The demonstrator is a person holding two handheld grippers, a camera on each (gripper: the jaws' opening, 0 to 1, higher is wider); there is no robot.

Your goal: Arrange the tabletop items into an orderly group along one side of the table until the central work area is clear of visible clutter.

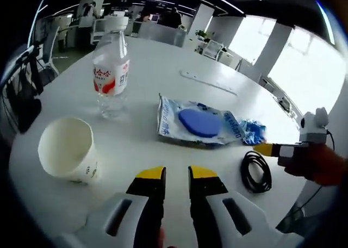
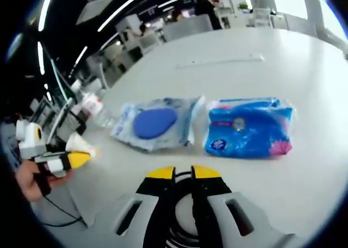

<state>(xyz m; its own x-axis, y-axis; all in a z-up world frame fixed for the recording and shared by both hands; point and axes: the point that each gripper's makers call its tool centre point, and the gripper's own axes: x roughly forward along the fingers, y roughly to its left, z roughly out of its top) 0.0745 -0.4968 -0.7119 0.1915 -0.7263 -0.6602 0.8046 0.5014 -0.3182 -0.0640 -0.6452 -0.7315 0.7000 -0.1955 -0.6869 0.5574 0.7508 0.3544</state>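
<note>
In the left gripper view, the left gripper [image 1: 177, 174] is held with jaws slightly apart, nothing gripped. A wet-wipe pack [image 1: 197, 123] is seen just ahead of the tips, a paper cup [image 1: 68, 150] off to their left, a water bottle [image 1: 111, 74] beyond it, and a coiled black cable [image 1: 256, 172] to the right. In the right gripper view, the right gripper [image 2: 182, 173] is parted too, straddling that cable [image 2: 182, 234], with a blue tissue pack [image 2: 250, 127] ahead-right.

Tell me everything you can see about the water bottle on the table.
The water bottle is clear plastic and stands upright on the white table. It carries a white label with red print around its middle. Its cap area looks pale and blurred against the background. It seems mostly empty, though I cannot tell the exact level. It stands apart from the paper cup and the wipes pack; nothing touches it but the table.
</note>
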